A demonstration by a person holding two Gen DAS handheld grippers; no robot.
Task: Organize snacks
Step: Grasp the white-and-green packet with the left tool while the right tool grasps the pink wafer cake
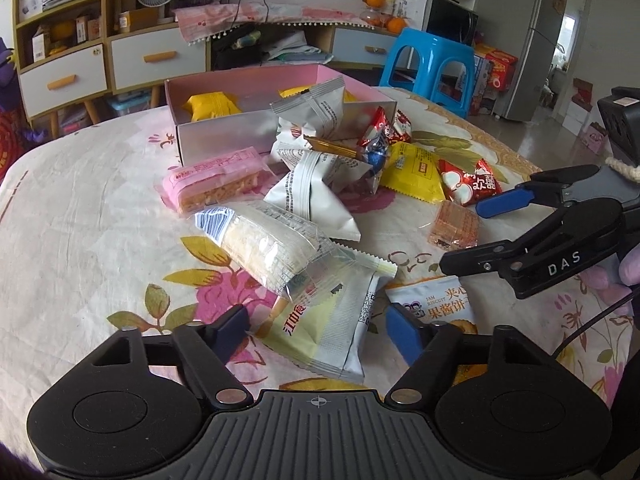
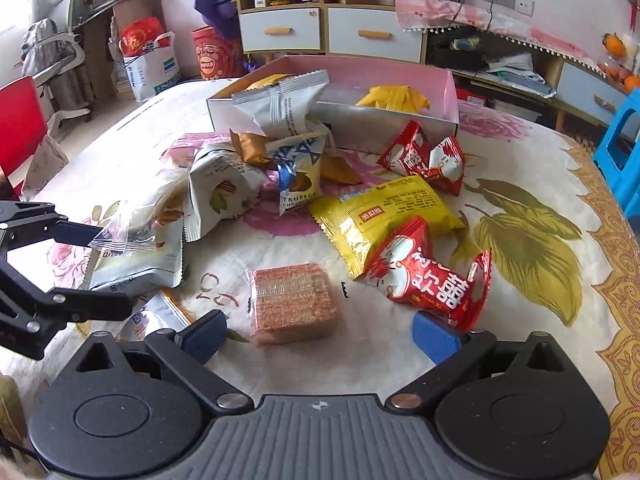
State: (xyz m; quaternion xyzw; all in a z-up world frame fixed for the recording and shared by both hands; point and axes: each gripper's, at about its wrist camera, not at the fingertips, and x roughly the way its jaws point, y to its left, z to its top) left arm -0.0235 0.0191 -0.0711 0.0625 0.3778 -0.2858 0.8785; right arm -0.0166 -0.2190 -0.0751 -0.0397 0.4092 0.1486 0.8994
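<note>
A pile of wrapped snacks lies on the flowered tablecloth in front of an open pink box (image 1: 208,130) holding yellow packets (image 1: 211,106). My left gripper (image 1: 320,330) is open, its fingers either side of a pale green and white packet (image 1: 324,332). A clear rice-cracker pack (image 1: 268,248) lies just beyond. My right gripper (image 2: 320,334) is open, its fingers either side of a clear-wrapped wafer square (image 2: 294,300); a red candy packet (image 2: 432,280) touches its right finger. The right gripper also shows in the left wrist view (image 1: 472,236), next to the wafer (image 1: 454,224).
Other snacks: a pink bar (image 1: 214,184), white packets (image 1: 316,192), a yellow packet (image 2: 384,216), a truffle chocolate pack (image 2: 300,176), another red candy (image 2: 424,158), a jam biscuit pack (image 1: 436,300). A blue stool (image 1: 428,60) and cabinets stand behind the table.
</note>
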